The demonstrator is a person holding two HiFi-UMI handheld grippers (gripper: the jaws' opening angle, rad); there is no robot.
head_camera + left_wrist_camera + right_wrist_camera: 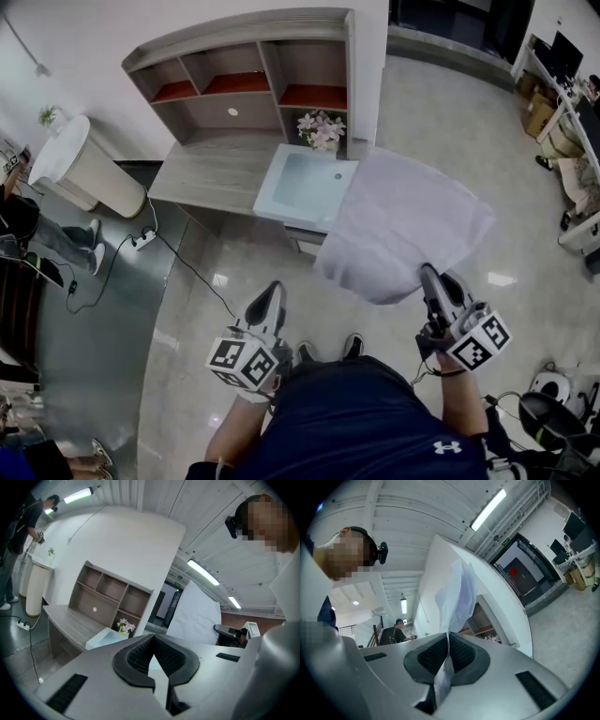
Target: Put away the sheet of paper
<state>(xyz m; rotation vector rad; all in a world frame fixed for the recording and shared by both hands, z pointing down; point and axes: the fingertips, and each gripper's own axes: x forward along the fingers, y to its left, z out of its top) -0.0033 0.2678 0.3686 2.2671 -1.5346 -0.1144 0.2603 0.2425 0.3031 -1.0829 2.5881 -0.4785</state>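
Observation:
A large white sheet of paper (403, 225) hangs in the air in front of me, over the floor and the desk's right end. My right gripper (429, 275) is shut on its near lower edge. In the right gripper view the sheet of paper (457, 597) rises edge-on from between the closed jaws of the right gripper (448, 641). My left gripper (273, 292) is held low at the left, apart from the sheet, shut with nothing in it. From the left gripper view the left gripper (153, 642) points at the desk, and the sheet of paper (197, 613) shows to the right.
A grey desk (211, 173) with a shelf unit (253, 80) stands ahead. On it lie a pale blue tray (305, 187) and a pot of flowers (321, 129). A white cylinder stand (84, 169) and a floor cable (178, 258) are at the left. Another person (21, 527) stands by.

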